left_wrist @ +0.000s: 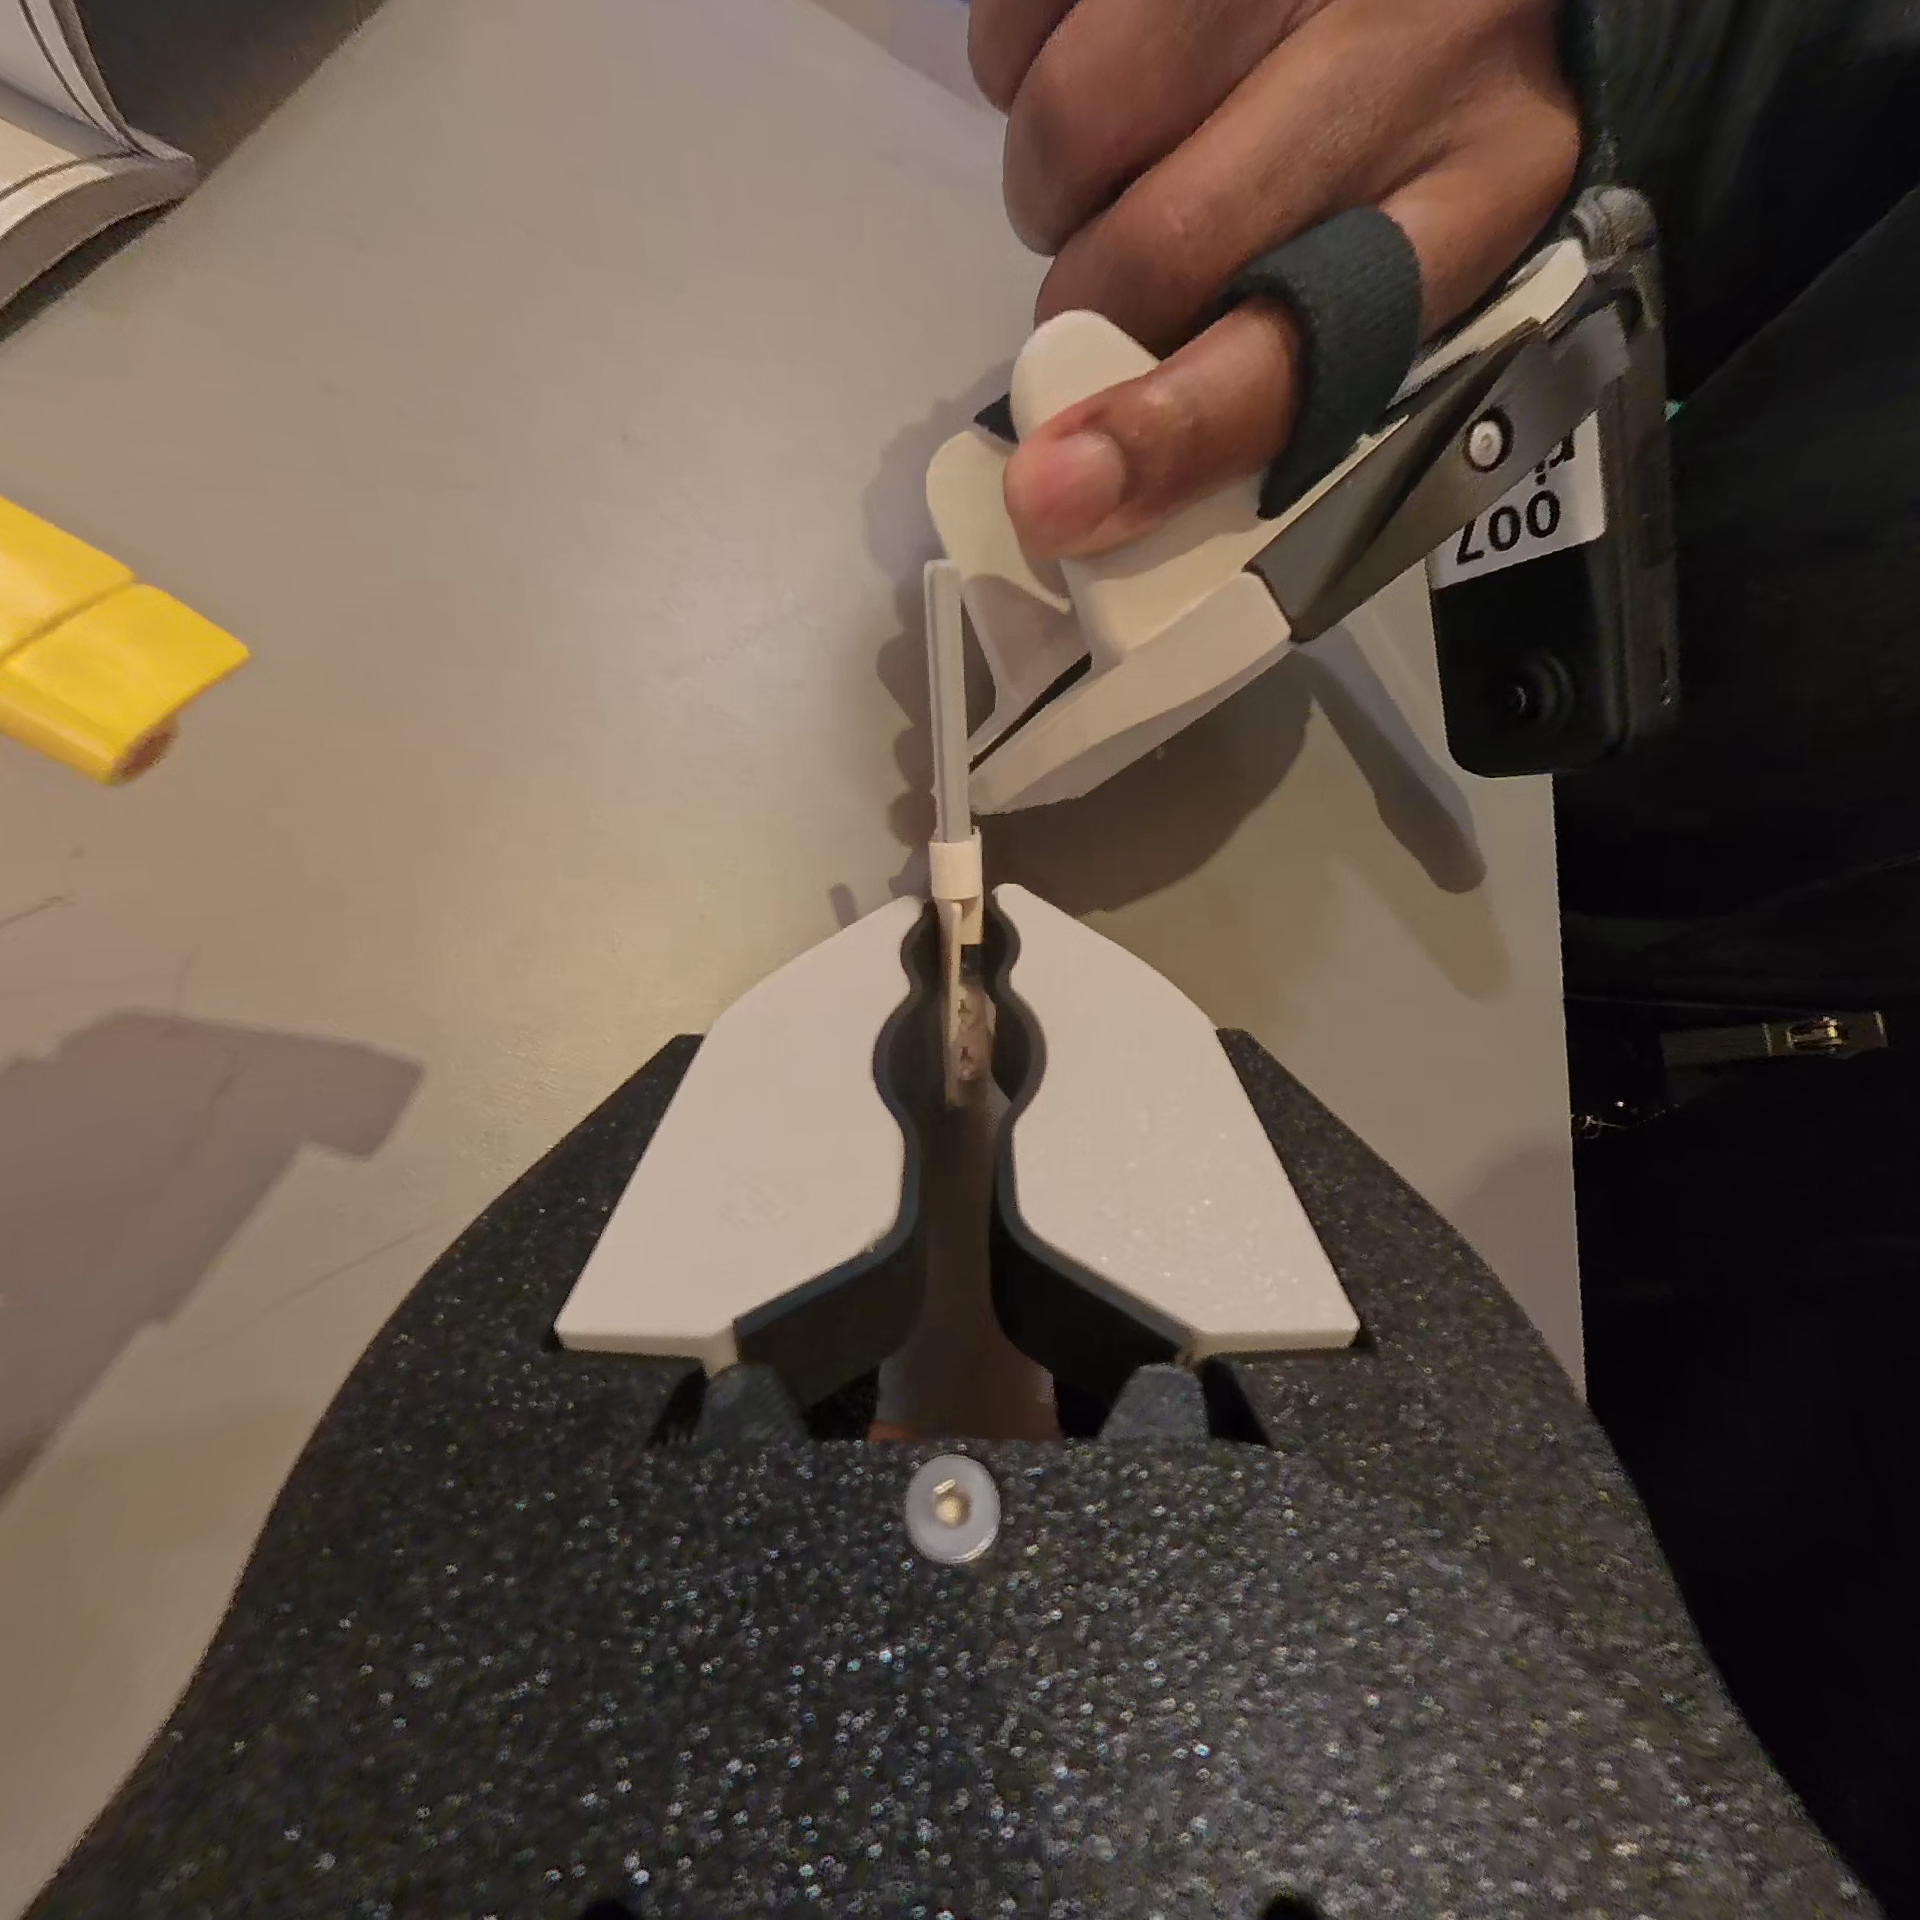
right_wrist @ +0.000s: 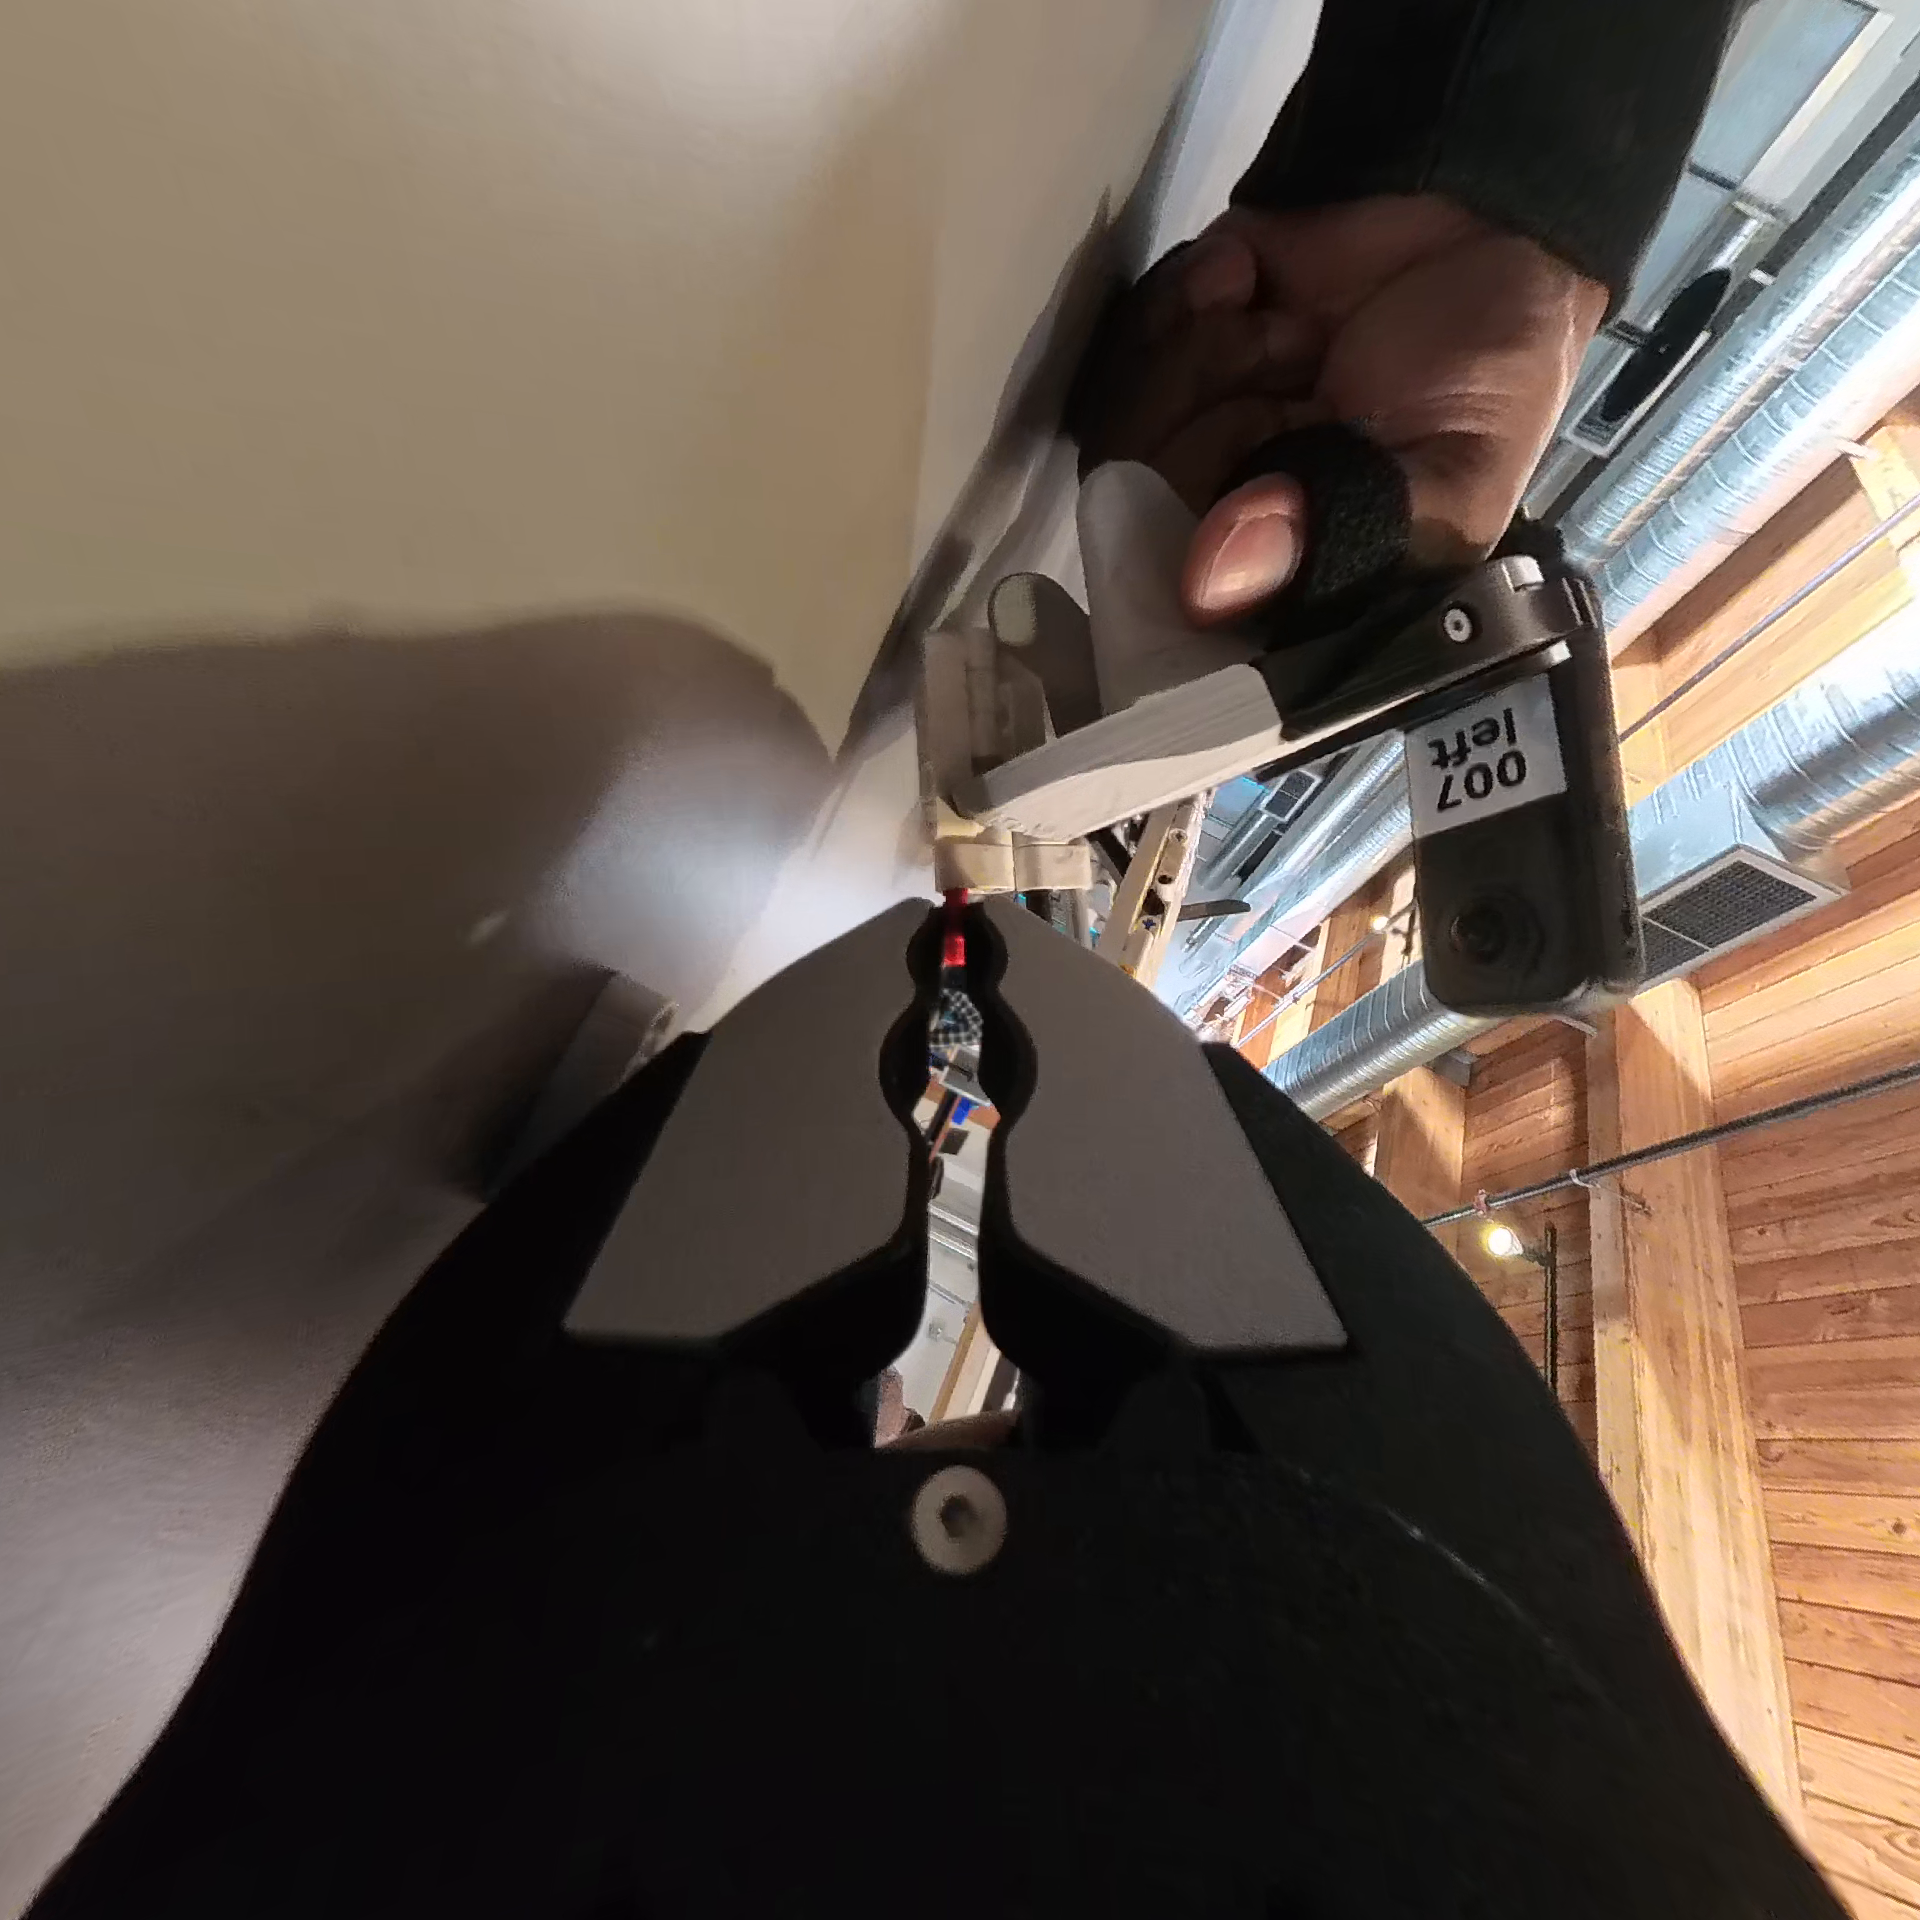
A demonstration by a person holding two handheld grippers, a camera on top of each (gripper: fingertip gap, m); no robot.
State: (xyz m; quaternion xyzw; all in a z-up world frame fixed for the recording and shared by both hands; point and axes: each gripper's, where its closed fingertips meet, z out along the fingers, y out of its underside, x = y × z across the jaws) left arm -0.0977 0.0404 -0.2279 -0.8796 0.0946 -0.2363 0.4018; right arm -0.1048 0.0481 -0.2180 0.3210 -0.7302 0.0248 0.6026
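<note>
Slippage is the main risk here, as I judge it. Both grippers pinch 1 small assembly by their very tips above the pale table (left_wrist: 520,416). A slight twist or pull from either hand could draw a part out of its grasp or bend the thin pieces between them. The 2 sets of tips stand almost touching, so they could also knock each other

The left gripper (left_wrist: 961,909) has its fingers (left_wrist: 810,1091) nearly together, clamped on a thin pale strip (left_wrist: 954,997) that stands on edge between the pads. A small white collar (left_wrist: 956,868) sits just past the tips at 12 o'clock, and a thin grey stalk (left_wrist: 943,707) rises from it. In that view the right gripper shows at 2 o'clock, gripped by a hand (left_wrist: 1247,260), with its tips against the stalk

The right gripper (right_wrist: 954,920) has its fingers (right_wrist: 810,1091) all but closed, pinched on a short red piece (right_wrist: 952,948) at the very tip. The red piece comes out of a small white block (right_wrist: 977,860) at 12 o'clock, right at the left gripper's tips. I cannot tell whether that block is the collar itself

A yellow block (left_wrist: 83,644) lies on the table at 9 o'clock in the left view, well apart from both grippers
</note>
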